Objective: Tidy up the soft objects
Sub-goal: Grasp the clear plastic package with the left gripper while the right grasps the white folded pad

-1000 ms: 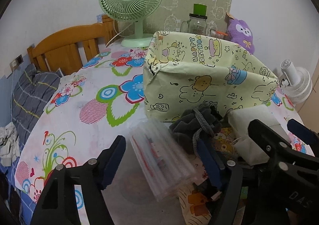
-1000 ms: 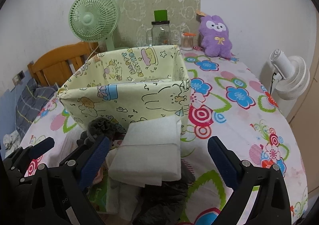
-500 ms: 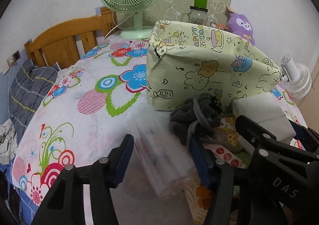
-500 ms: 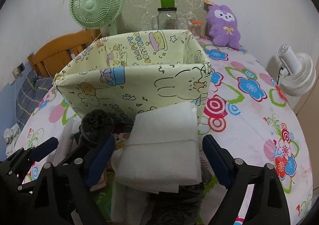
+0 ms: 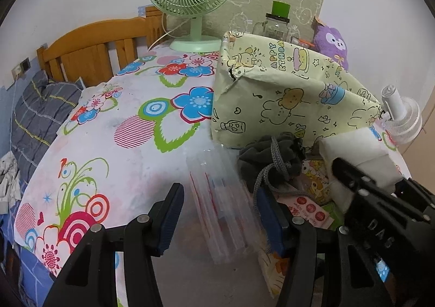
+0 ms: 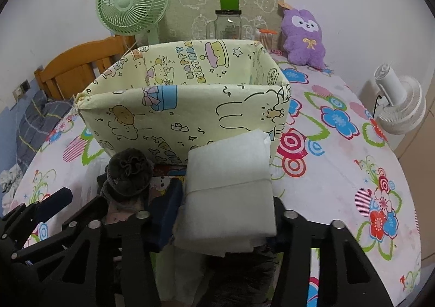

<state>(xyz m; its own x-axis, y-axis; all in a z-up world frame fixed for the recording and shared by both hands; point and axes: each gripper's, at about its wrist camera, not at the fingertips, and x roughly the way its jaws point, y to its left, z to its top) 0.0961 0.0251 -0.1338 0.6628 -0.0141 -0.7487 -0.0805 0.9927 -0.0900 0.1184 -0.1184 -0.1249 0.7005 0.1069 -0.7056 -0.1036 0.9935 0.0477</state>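
Left wrist view: left gripper [image 5: 221, 216] spread wide around a clear packet [image 5: 220, 198], whose long axis runs straight ahead toward the box [image 5: 285, 97].
Right wrist view: right gripper [image 6: 225, 214] pinching the white folded pad [image 6: 231, 193]; box opening [image 6: 190, 68] directly ahead, just beyond it.

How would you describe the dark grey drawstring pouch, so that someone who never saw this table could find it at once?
Start from the big pale yellow cartoon-printed box standing on the flowered tablecloth. In front of its near wall lies a small pile of things, with a folded white cloth pack on the right side. The dark grey drawstring pouch sits left of that pack: it alone is dark, crumpled, and gathered at its mouth.
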